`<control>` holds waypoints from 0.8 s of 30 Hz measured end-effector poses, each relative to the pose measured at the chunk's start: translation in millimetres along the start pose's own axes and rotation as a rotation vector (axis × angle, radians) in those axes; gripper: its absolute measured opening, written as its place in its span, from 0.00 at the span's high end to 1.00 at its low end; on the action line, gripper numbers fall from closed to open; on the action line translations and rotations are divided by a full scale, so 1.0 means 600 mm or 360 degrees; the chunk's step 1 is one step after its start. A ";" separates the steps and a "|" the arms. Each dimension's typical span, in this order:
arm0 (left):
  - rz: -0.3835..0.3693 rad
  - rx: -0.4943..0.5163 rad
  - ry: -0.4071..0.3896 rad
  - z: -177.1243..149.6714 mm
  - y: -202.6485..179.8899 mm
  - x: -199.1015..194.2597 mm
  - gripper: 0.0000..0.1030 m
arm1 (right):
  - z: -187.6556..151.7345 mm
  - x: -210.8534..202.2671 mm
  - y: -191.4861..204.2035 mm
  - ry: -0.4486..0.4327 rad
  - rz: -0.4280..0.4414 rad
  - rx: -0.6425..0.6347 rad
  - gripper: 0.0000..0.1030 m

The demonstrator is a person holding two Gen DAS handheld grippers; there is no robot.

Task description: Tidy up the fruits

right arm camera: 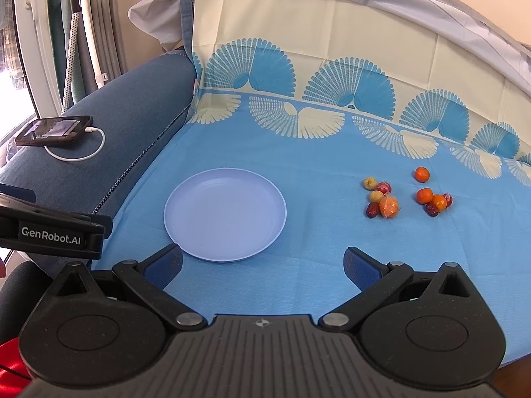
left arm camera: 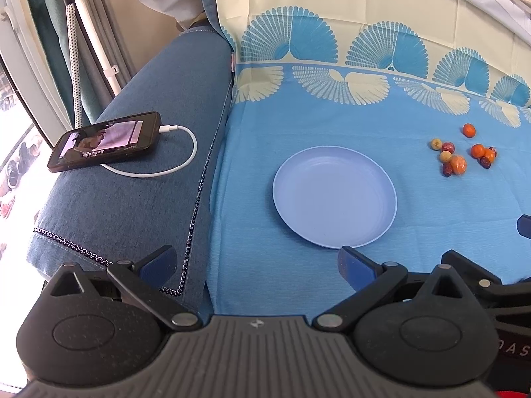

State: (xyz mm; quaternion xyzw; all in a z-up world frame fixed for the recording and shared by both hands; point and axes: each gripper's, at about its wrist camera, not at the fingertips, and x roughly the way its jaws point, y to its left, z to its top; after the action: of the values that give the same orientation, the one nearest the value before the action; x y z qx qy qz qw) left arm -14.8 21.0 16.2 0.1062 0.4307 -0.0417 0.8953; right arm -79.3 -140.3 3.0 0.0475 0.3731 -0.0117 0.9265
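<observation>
A pale lilac plate [left arm camera: 335, 229] [right arm camera: 186, 232] lies empty on the blue patterned cloth. To its right sit several small fruits [left arm camera: 464, 152] [right arm camera: 408, 195]: orange ones, dark red ones and pale yellow ones, one orange fruit [right arm camera: 389, 207] wrapped in clear film. A single orange fruit [right arm camera: 422, 174] lies a little apart behind them. My left gripper [left arm camera: 257, 265] hovers open over the cloth's near left edge, nothing between its fingers. My right gripper [right arm camera: 264, 267] is open and empty too, just in front of the plate.
A phone [left arm camera: 104, 141] with a lit screen and a white cable [left arm camera: 186, 152] rests on the blue sofa arm at left. A cream and blue cloth [right arm camera: 298, 49] covers the backrest behind. The left gripper's body [right arm camera: 49, 229] shows at the right wrist view's left edge.
</observation>
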 end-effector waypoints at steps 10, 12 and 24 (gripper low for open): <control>0.0002 0.0002 0.0002 0.000 0.000 0.003 0.00 | 0.000 0.002 0.000 0.0008 0.0006 0.0004 0.00; 0.0001 0.0005 0.0006 0.001 0.000 0.004 0.00 | 0.000 0.004 0.000 0.0010 0.0008 0.0005 0.01; 0.0004 0.0034 0.0007 0.009 -0.014 0.019 0.00 | -0.001 0.015 -0.053 -0.0091 -0.0056 0.0203 0.00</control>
State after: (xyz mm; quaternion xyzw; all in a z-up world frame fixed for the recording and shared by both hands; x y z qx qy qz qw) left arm -4.9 11.7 9.6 0.1164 0.4321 -0.0451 0.8932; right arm -75.1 -171.6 -6.5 0.0993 0.3458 -0.0532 0.9315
